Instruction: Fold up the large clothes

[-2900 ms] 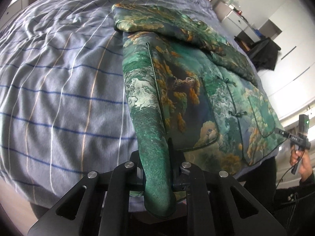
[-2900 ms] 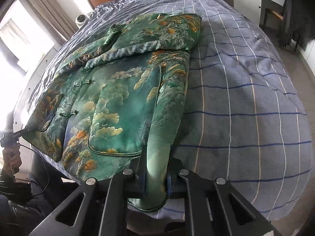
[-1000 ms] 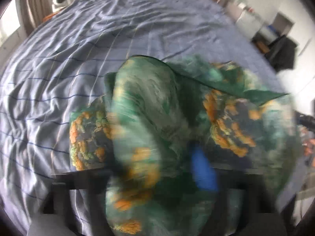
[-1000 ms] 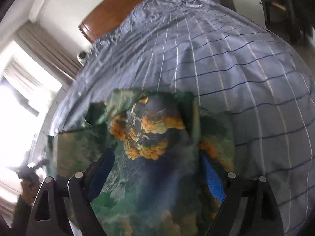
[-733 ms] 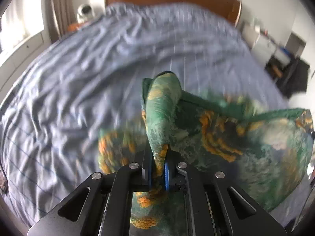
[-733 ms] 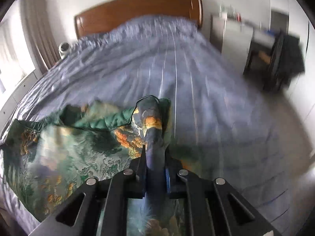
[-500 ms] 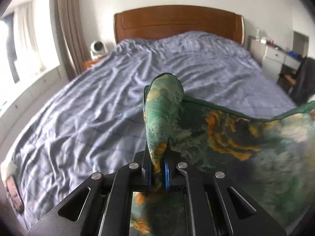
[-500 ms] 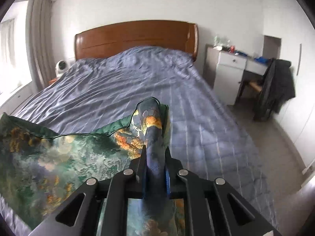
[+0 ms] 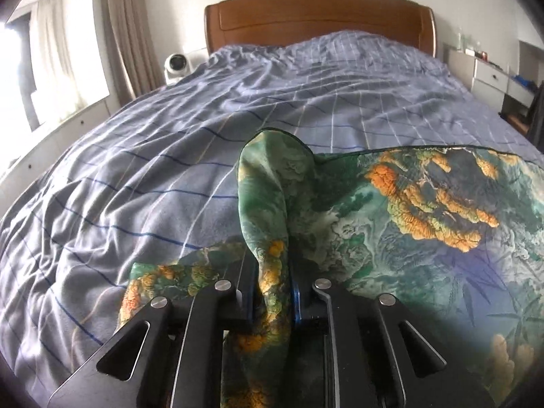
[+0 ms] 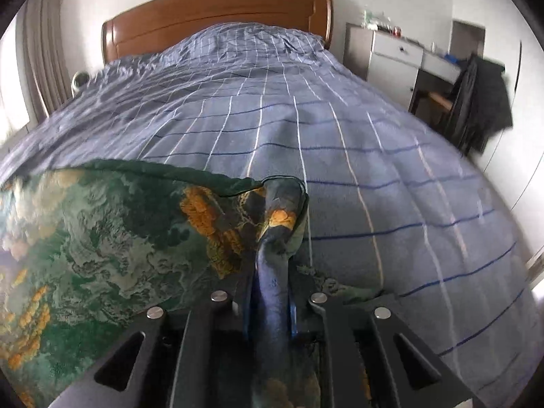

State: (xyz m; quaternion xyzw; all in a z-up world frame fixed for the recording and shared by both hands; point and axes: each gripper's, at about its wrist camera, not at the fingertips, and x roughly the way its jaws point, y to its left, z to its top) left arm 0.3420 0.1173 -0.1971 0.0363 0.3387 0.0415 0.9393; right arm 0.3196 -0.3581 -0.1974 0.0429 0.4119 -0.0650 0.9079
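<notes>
The green printed jacket point(image 9: 418, 210) is hanging stretched between the two grippers above the near end of the bed, its gold and orange cloud pattern facing the cameras and its dark-piped top edge running roughly level across both views. The left gripper point(image 9: 272, 292) is pinching one bunched corner of the jacket, fingers closed tight on the fabric, which is bulging up in a rounded fold above them. The right gripper point(image 10: 270, 292) is clamping the opposite corner point(image 10: 278, 217) in the same way, with a bluish strip of cloth running down between its fingers. A lower flap of the jacket point(image 9: 163, 278) is lying on the bedding just left of the left gripper.

Beneath and beyond it, a blue-grey checked duvet point(image 9: 163, 156) is covering the whole bed, rumpling into creases toward the far end. A brown wooden headboard point(image 9: 316, 13) is standing against a pale wall. To the left, beige curtains point(image 9: 125, 34) are hanging beside a bright window, and a small white round device point(image 9: 177, 63) is sitting near the headboard. To the right, a white drawer unit point(image 10: 394, 57) is carrying small bottles, and a dark garment point(image 10: 482, 102) is draping over a chair by a desk.
</notes>
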